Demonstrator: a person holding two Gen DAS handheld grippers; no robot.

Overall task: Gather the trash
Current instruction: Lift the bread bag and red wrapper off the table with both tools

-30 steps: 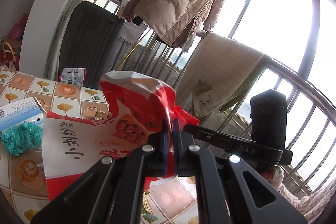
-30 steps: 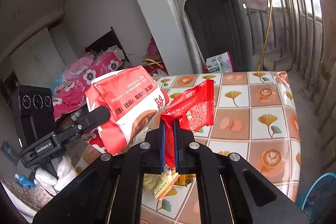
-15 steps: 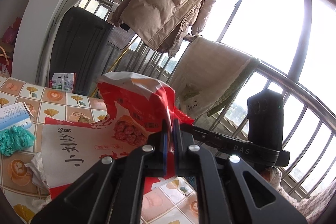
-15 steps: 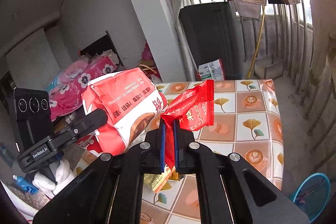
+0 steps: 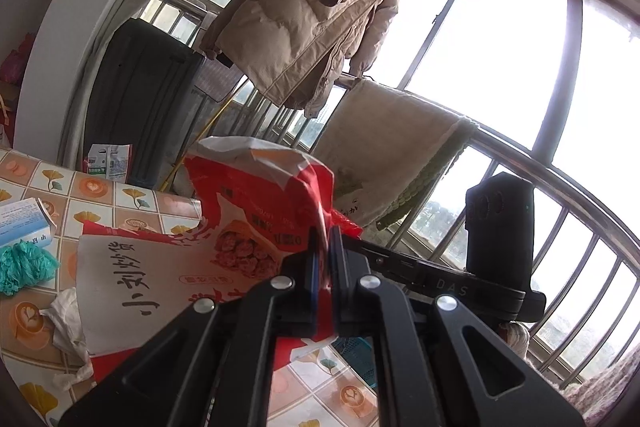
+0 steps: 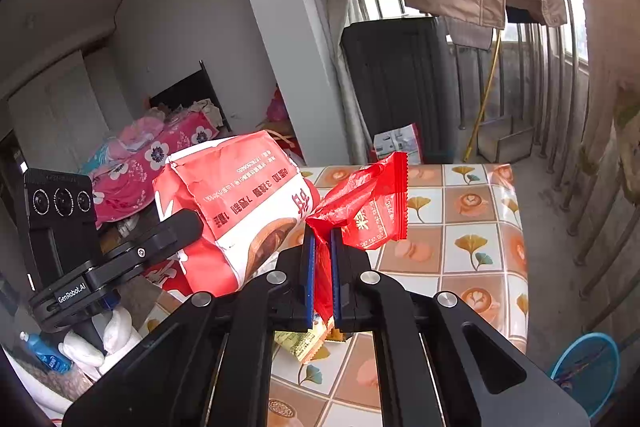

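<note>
My left gripper (image 5: 325,251) is shut on the edge of a large red and white snack bag (image 5: 240,227), held up above the tiled table (image 5: 120,191). The same bag (image 6: 240,195) shows in the right wrist view, with the left gripper's body (image 6: 120,259) beside it. My right gripper (image 6: 320,251) is shut on a small red wrapper (image 6: 368,207), lifted over the table (image 6: 472,227). The right gripper's body (image 5: 440,283) shows in the left wrist view just behind the bag.
On the table lie a green crumpled bag (image 5: 24,267), a blue-white box (image 5: 24,223), white tissue (image 5: 68,323) and a yellow wrapper (image 6: 308,343). A milk carton (image 5: 108,163) stands at the far edge. A blue bin (image 6: 584,367) sits on the floor at right. A coat (image 5: 320,7) hangs overhead.
Both grippers have risen and drawn back a little with their bags still held. More of the table's right edge and the blue bin on the floor have come into view.
</note>
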